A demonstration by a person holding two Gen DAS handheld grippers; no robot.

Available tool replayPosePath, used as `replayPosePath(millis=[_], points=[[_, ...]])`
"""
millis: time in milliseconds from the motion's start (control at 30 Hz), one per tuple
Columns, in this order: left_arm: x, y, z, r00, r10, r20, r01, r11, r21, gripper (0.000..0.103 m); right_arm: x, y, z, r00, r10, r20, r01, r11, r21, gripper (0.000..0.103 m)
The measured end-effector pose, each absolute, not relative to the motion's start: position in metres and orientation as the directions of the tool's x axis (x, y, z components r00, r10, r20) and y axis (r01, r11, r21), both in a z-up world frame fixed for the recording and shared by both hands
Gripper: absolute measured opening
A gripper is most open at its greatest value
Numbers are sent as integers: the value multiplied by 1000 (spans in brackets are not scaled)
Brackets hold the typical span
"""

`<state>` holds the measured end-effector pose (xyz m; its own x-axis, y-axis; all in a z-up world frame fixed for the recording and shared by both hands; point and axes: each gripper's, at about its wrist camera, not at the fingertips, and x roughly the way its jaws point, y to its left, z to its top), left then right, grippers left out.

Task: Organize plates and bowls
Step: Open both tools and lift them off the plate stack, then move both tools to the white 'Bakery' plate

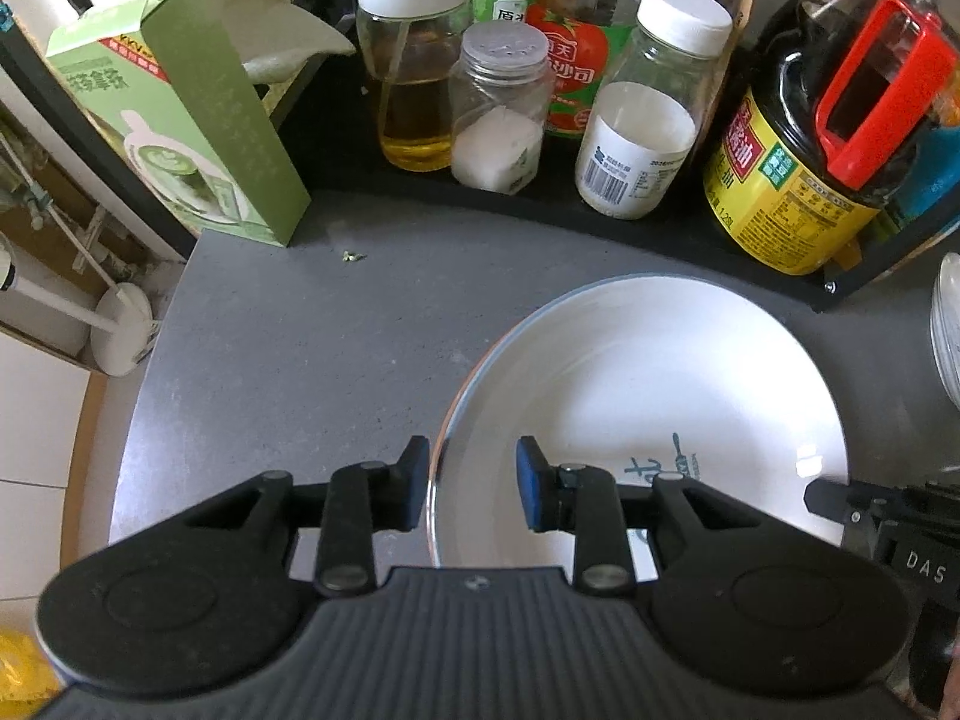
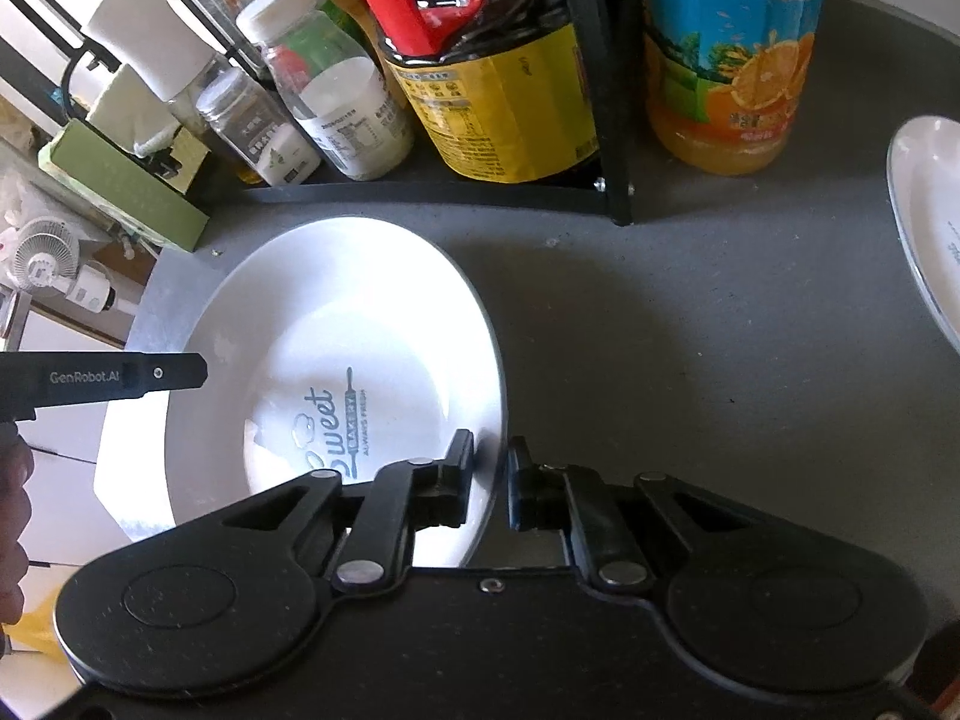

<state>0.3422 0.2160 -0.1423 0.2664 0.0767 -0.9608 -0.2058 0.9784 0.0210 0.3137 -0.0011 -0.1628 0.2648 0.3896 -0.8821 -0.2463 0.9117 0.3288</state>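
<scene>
- Step in hand: two-handed grab of the white deep plate (image 2: 336,330), which sits on the grey countertop (image 2: 720,360) just in front of the black condiment rack (image 1: 600,210).
- Left gripper (image 1: 471,483): fingers apart, straddling the plate's left rim, not closed on it.
- Right gripper (image 2: 489,468): narrow gap, right rim between the fingers; clamped or not, cannot tell.
- Next, probably: close both on the rim, lift level, carry toward the other plates (image 2: 930,222) at the right.
- Readable: plate print "Sweet", "ALWAYS FRESH"; gripper markings "GenRobot.AI", "DAS".
- Soy sauce jug (image 1: 828,138), tomato-label bottle (image 1: 570,54), orange juice bottle (image 2: 726,54), green box (image 1: 180,114): Chinese text, too small to read.
</scene>
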Motion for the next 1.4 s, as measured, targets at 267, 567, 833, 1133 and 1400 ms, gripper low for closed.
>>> replayPosePath(millis=[267, 567, 833, 1133, 1400], points=[[340, 219, -143, 259, 113, -959, -234, 971, 51, 29, 311, -9, -148, 318, 393, -863, -266, 910, 317, 11], [332, 237, -146, 246, 127, -961, -300, 953, 49, 35, 319, -2, -164, 259, 433, -863, -275, 890, 364, 9], [332, 229, -129, 273, 113, -955, -312, 950, 23, 35, 319, -22, -145, 274, 478, -835, -251, 873, 418, 26], [353, 173, -106, 330, 65, -942, -261, 965, -25, 48, 325, -83, -130, 363, 444, -819, -167, 896, 412, 46], [365, 98, -108, 353, -12, -936, -141, 988, -66, 56, 323, -146, -127, 432, 393, -812, -74, 913, 402, 53]])
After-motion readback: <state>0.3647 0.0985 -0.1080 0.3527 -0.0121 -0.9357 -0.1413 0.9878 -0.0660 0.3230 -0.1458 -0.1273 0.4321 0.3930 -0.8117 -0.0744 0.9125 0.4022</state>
